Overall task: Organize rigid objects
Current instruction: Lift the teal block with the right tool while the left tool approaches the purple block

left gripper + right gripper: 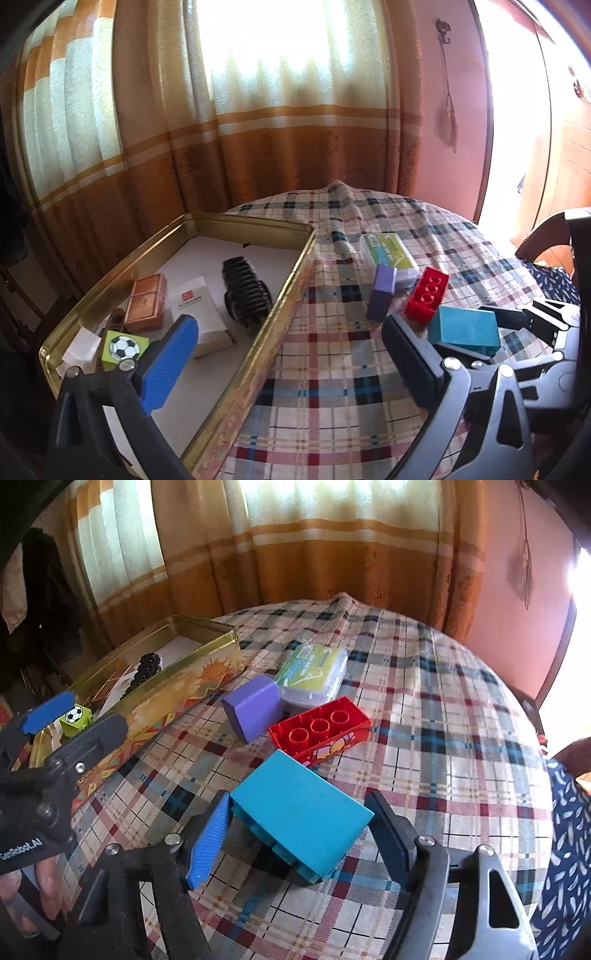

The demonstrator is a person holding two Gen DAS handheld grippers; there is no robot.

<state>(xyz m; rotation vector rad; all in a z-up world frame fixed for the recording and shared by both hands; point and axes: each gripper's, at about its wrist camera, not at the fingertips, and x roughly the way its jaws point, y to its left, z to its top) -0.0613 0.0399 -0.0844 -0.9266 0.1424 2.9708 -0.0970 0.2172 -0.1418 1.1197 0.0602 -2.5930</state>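
Straddling a teal block (301,821), the right gripper (299,840) is seen with its ribbed blue pads set wide; whether the pads touch the block's ends cannot be told. The block is a smooth hollow plastic brick lying on a plaid cloth (443,709), its long axis running across the jaws. Beyond it lie a red brick (320,728), open side up with three round tubes showing, a purple block (253,707) and a clear lidded case (314,672).

The left gripper (291,354) is held spread wide and empty above the rim of a gold tin (236,384), one pad over the tin, the other over the cloth. Only the left view shows the tin's floor: a black ribbed part (245,291), a white box (201,314), a copper box (146,302) and a green soccer cube (123,349). Only the right view shows the tin's printed outer wall.
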